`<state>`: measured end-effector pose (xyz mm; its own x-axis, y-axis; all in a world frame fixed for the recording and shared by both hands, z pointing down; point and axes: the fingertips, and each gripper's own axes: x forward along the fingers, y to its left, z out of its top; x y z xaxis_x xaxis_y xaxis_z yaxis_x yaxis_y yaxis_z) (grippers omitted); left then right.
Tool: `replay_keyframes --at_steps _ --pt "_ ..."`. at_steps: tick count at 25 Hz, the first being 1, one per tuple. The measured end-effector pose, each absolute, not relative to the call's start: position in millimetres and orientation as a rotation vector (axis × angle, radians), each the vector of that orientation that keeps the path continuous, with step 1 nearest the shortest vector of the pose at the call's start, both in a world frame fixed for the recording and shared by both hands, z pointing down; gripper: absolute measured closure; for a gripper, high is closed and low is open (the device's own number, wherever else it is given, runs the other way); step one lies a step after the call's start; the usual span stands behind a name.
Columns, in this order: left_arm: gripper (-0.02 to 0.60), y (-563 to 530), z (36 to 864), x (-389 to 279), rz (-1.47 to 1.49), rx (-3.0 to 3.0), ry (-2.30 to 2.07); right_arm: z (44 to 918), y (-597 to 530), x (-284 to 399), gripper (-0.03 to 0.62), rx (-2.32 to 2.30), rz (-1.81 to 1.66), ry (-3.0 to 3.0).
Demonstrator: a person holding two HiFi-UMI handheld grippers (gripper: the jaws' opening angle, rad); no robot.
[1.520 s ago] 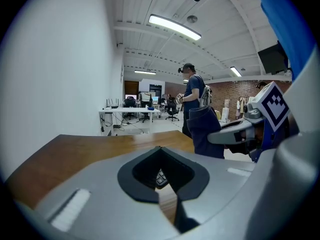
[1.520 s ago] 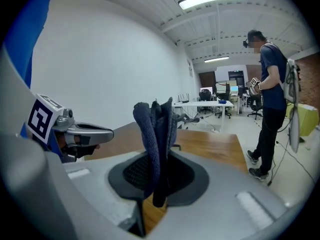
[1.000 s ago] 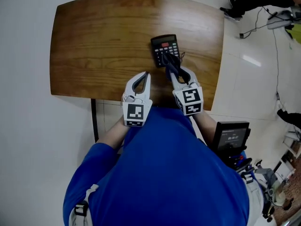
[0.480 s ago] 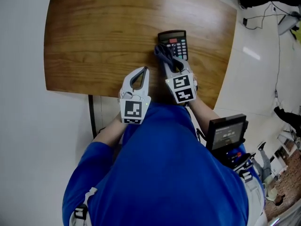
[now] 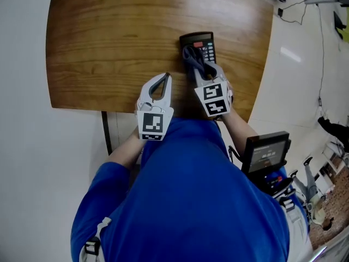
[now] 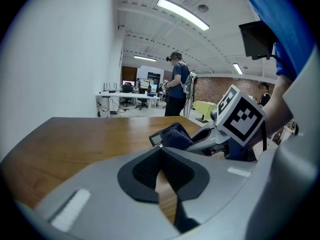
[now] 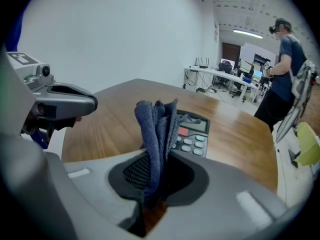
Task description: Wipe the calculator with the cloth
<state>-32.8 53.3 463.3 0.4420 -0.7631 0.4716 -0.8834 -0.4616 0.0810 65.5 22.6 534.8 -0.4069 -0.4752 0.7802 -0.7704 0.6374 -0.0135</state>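
While you look down in the head view, the black calculator (image 5: 203,42) lies on the wooden table (image 5: 109,48) just beyond your right gripper (image 5: 203,70). A dark blue cloth (image 5: 192,56) covers its left part. Your left gripper (image 5: 166,76) points forward beside the right one. In the left gripper view, your jaws meet at the tips, empty. In the right gripper view, your jaws pinch the bunched cloth upright, with the calculator's keys just past them.

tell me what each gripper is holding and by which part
The right gripper pinches the blue cloth by its bunched lower end; the rest sticks out past the jaws. The left gripper is shut on nothing.
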Motion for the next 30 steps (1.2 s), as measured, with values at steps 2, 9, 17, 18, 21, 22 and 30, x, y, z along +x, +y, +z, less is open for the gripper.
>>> replay_keyframes --at_steps 2,9,17,18,21,22,30 --pt "0.575 53 465 -31 0.539 2.391 -1.399 536 19 75 0.531 0.996 0.489 -2.063" --pt "0.575 51 471 -26 0.538 2.405 -1.375 542 10 111 0.531 1.086 0.497 -2.0" --pt "0.575 49 475 -22 0.535 2.412 -1.361 548 2 145 0.531 1.174 0.516 -1.93" --pt "0.575 49 474 -22 0.533 2.412 -1.361 547 2 145 0.531 1.175 0.515 -1.929" --pt "0.575 51 471 -21 0.526 2.413 -1.359 543 3 140 0.531 1.171 0.509 -1.936" --pt "0.575 51 470 -22 0.524 2.413 -1.359 541 3 137 0.531 1.169 0.508 -1.941" --pt "0.575 45 466 -30 0.506 2.41 -1.369 526 -3 103 0.531 1.117 0.487 -2.008"
